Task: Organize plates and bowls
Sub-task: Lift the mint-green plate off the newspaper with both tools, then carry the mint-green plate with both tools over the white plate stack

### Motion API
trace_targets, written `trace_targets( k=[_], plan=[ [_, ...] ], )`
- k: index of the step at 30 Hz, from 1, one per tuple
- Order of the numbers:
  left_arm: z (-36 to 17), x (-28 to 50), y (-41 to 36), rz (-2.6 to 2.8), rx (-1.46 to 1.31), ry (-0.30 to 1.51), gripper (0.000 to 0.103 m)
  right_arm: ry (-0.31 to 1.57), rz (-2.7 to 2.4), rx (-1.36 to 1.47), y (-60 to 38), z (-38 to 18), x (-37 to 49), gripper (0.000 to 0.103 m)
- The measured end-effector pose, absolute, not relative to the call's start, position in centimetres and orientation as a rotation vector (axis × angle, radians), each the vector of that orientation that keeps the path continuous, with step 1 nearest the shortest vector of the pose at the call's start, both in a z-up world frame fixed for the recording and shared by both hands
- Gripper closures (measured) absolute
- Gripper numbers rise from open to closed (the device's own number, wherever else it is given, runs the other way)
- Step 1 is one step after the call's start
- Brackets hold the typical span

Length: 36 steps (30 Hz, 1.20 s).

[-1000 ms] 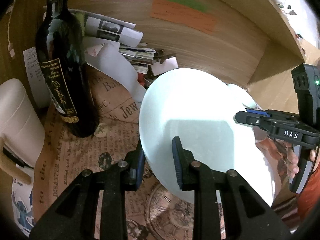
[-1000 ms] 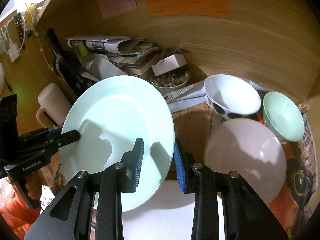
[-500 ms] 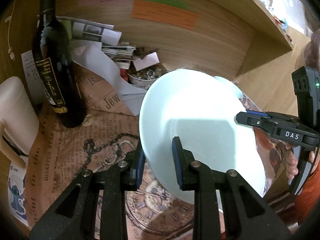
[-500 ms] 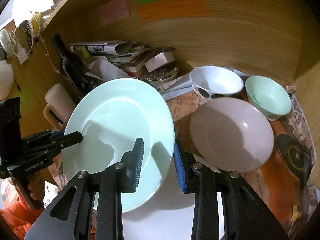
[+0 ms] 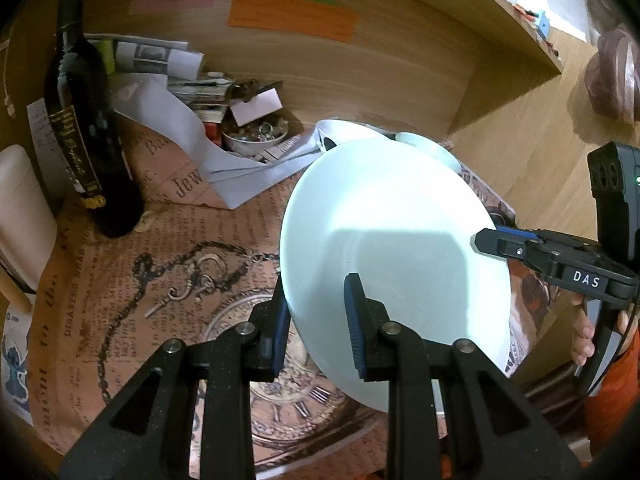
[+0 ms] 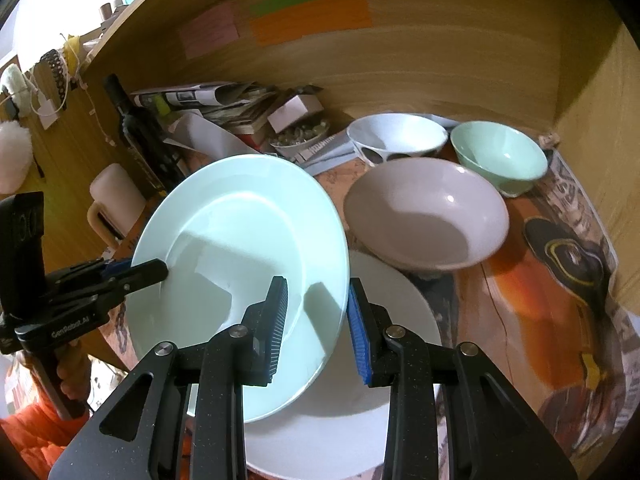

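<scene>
A pale mint plate (image 5: 392,216) hangs tilted above the table, held by two opposite rims. My left gripper (image 5: 316,292) is shut on its left rim, and my right gripper (image 6: 318,292) is shut on its right rim. Each gripper also shows in the other's view: the right gripper (image 5: 492,240) and the left gripper (image 6: 156,270). A larger white plate (image 6: 384,360) lies flat under the mint plate (image 6: 240,216). Behind it stand a pinkish-grey bowl (image 6: 428,212), a white bowl with dark spots (image 6: 396,138) and a mint bowl (image 6: 500,152).
A dark wine bottle (image 5: 80,128) stands at the back left beside a cream mug (image 5: 20,208). Stacked papers (image 5: 160,60) and a small bowl of trinkets (image 5: 256,136) crowd the wooden back wall. Printed paper (image 5: 120,280) covers the table.
Both grippers have carried the mint plate back from the wall and to the right. It now hangs over the white plate, which has come into the right wrist view.
</scene>
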<state>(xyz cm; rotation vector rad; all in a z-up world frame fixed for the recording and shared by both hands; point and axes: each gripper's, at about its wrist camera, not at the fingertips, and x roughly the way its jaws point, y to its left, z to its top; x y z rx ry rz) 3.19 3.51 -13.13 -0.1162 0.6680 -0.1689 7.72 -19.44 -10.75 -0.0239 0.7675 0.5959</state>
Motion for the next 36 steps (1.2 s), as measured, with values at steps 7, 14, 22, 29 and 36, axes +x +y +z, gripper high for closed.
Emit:
trace_targets(
  k=[7,14,22,29,36],
  plan=[
    [-13.7,2.9,2.3,-0.186,-0.116,0.684,0.077,0.775,0.575,-0.006,-20.8,-11.7,6.9,0.076],
    [-14.5,2.9,1.4,-0.197,-0.112,0.716,0.077,0.797,0.563,0.018,-21.7,-12.9,6.7,0.076],
    [-15.7,3.2,0.8,-0.207,-0.113,0.765,0.077,0.835,0.553,0.042,-22.4,-14.6,6.7,0.076],
    [-16.5,3.7,0.5,-0.217,-0.113,0.798,0.077,0.855,0.538,0.047,-22.8,-15.3,6.7,0.076],
    [-16.8,4.7,0.1,-0.230,-0.113,0.816,0.077,0.864,0.517,0.056,-23.2,-15.6,7.0,0.076]
  ],
)
